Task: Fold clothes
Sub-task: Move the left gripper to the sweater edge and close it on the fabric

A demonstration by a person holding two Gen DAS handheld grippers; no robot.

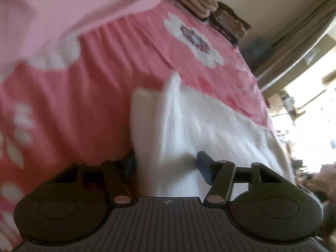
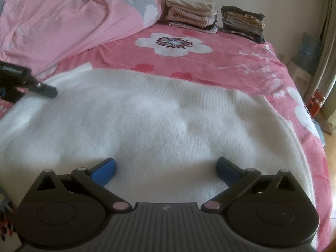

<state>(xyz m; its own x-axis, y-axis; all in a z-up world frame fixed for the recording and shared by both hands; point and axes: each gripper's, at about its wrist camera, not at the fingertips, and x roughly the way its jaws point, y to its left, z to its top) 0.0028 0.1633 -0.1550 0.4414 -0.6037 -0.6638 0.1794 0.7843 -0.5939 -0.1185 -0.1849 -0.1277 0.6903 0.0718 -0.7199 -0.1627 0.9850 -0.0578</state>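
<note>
Bedroom, pink floral bedspread (image 2: 231, 63).

Left wrist view, blurred: left gripper (image 1: 166, 168) has its jaws parted around a raised ridge of the white fuzzy garment (image 1: 189, 126); whether the pads actually bite the cloth, I cannot tell.

Right wrist view: right gripper (image 2: 166, 170) spread wide, holding nothing, over the same garment — spread broad across the bed, not yet a compact fold. 2 folded stacks (image 2: 214, 19) at 12 o'clock look finished.

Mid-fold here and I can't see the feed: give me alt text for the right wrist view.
The right gripper hovers with jaws wide open over a white fuzzy garment spread flat on a pink floral bed. The left gripper pokes in at the left edge, and two stacks of folded clothes sit at the far end.
</note>
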